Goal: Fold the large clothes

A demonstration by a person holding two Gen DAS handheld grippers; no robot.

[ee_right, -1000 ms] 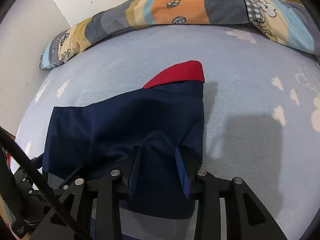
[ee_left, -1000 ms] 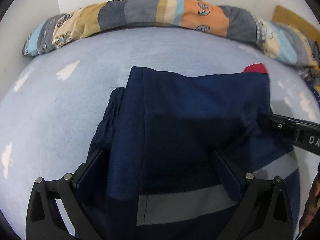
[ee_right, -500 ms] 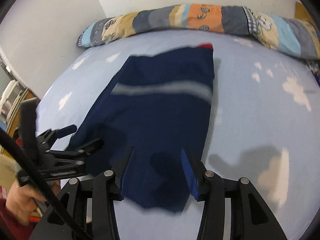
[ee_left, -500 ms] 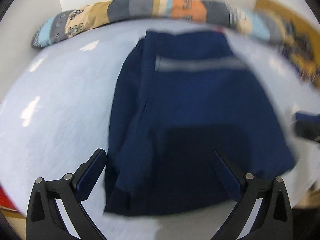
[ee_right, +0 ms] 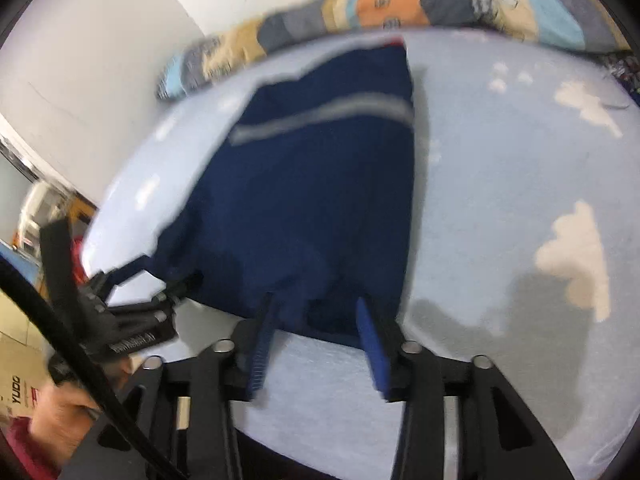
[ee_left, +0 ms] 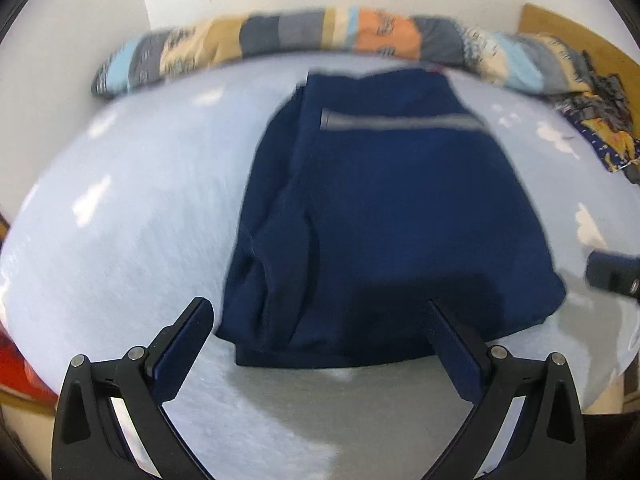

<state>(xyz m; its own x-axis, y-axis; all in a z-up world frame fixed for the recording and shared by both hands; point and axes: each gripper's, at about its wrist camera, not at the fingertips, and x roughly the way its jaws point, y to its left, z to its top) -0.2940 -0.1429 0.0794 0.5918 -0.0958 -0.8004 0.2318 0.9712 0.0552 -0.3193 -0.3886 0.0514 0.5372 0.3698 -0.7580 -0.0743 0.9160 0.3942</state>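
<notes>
A navy garment [ee_left: 392,216] with a grey reflective stripe [ee_left: 400,123] lies flat and folded on the light blue bed [ee_left: 140,208]. A bit of red trim shows at its far corner [ee_right: 396,43]. My left gripper [ee_left: 318,312] is open and empty, just short of the garment's near edge. My right gripper [ee_right: 316,308] is open and empty, its fingertips at the near right corner of the garment [ee_right: 312,200]. The left gripper also shows at the left of the right wrist view [ee_right: 132,320].
A rolled patchwork quilt [ee_left: 320,36] runs along the wall at the far edge of the bed. Dark patterned cloth [ee_left: 596,120] lies at the far right. The bed's near edge [ee_left: 280,440] is close under both grippers. A cardboard box [ee_right: 16,384] stands left.
Both grippers let go of the garment and pulled back toward the near edge. The garment now lies flat, with the grey stripe at the far end.
</notes>
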